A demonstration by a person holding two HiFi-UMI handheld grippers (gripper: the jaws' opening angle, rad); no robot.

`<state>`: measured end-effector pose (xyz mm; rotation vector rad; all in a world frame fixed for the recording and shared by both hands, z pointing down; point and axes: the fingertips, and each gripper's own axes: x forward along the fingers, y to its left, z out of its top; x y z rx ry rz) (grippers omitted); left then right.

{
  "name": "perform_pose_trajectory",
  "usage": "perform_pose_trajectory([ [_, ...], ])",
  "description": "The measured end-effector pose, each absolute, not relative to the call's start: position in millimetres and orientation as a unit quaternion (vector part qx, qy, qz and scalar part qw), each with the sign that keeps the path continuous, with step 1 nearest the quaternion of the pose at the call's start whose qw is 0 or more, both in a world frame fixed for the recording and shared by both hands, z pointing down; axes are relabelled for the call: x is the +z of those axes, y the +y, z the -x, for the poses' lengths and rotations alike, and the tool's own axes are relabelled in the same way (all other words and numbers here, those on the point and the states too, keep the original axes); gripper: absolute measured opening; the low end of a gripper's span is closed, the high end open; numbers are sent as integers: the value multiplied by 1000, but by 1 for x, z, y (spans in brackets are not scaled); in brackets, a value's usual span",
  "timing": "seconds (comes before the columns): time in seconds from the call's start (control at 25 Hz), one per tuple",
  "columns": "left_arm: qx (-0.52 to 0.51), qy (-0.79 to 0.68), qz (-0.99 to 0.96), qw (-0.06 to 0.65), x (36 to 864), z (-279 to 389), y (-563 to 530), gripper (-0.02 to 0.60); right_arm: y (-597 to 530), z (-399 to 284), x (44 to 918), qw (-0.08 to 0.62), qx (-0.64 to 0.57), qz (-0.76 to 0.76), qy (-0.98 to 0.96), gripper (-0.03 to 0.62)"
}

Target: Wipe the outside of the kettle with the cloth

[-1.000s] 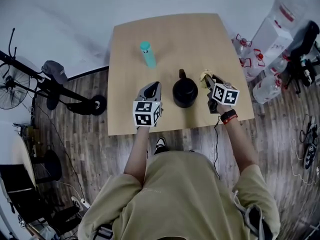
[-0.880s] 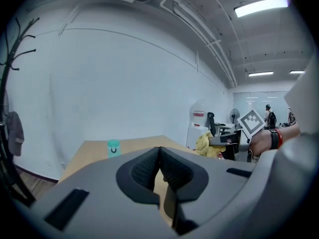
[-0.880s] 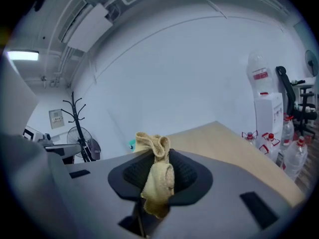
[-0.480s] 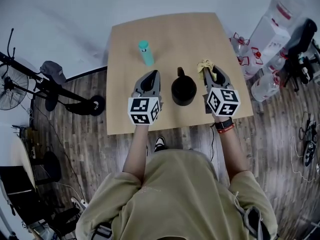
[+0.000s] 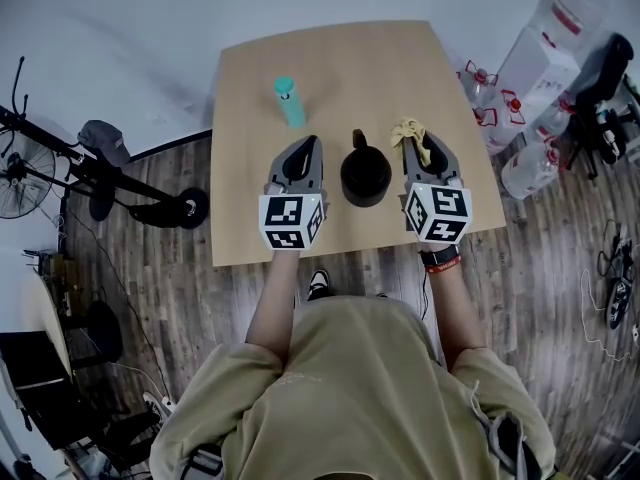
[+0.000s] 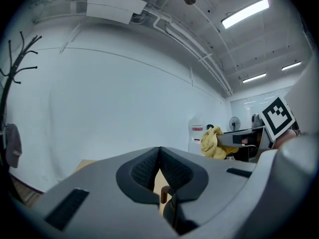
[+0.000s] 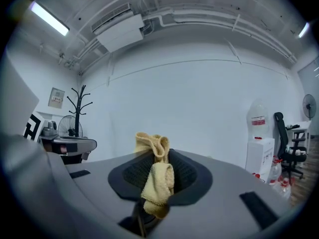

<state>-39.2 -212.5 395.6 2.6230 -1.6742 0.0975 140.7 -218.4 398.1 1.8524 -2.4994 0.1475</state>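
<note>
Kettle upright on desk, between left hand-held gripper and right hand-held gripper, seemingly touching neither. Right jaws clamped on yellow cloth; left jaws together, nothing held. Teal bottle farther back on desk

Nubby cloth, matt wooden table

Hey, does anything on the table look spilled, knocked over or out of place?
Nothing stands out. The kettle and the teal bottle stand upright on the table, with no spill showing. The yellow cloth is pinched in the right gripper; the left gripper is shut and empty.
</note>
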Motion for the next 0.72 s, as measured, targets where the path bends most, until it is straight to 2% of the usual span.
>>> perform_pose_trajectory([
  [0.72, 45, -547, -836, 14, 397, 27, -196, 25, -198, -152, 415, 52, 41, -580, -812, 103],
])
